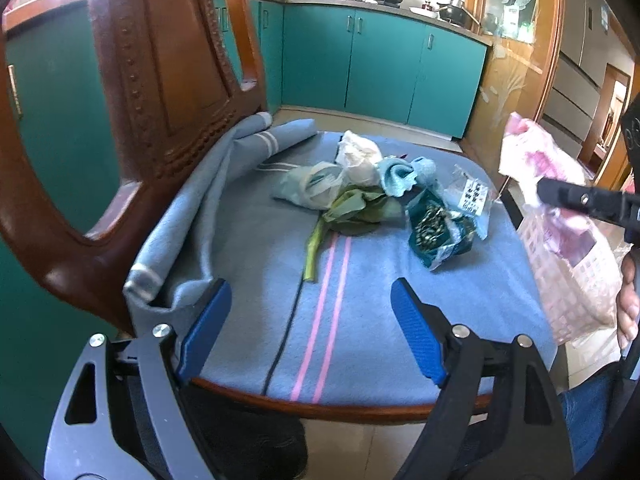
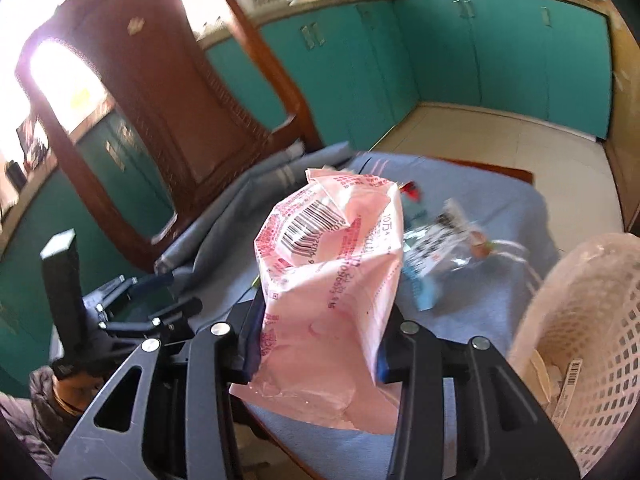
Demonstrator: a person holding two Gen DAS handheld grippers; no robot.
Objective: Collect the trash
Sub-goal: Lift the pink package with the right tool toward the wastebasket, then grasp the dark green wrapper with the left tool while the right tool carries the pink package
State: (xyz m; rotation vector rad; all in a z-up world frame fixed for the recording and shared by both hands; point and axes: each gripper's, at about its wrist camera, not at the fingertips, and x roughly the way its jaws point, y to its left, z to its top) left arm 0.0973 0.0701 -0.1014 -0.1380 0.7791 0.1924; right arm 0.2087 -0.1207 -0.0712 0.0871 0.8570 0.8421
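Observation:
Trash lies in a heap on the blue cloth of a wooden chair seat: a white wad, a pale bag, a green leafy stalk, a blue crumpled cloth, a dark green wrapper and a clear printed packet. My left gripper is open and empty above the seat's near edge. My right gripper is shut on a pink plastic wrapper, held left of a pale lattice basket. The wrapper and basket also show in the left wrist view.
The carved wooden chair back rises at the seat's left. Teal kitchen cabinets with pots on the counter stand beyond. A tiled floor surrounds the chair. A person's hand holds the basket.

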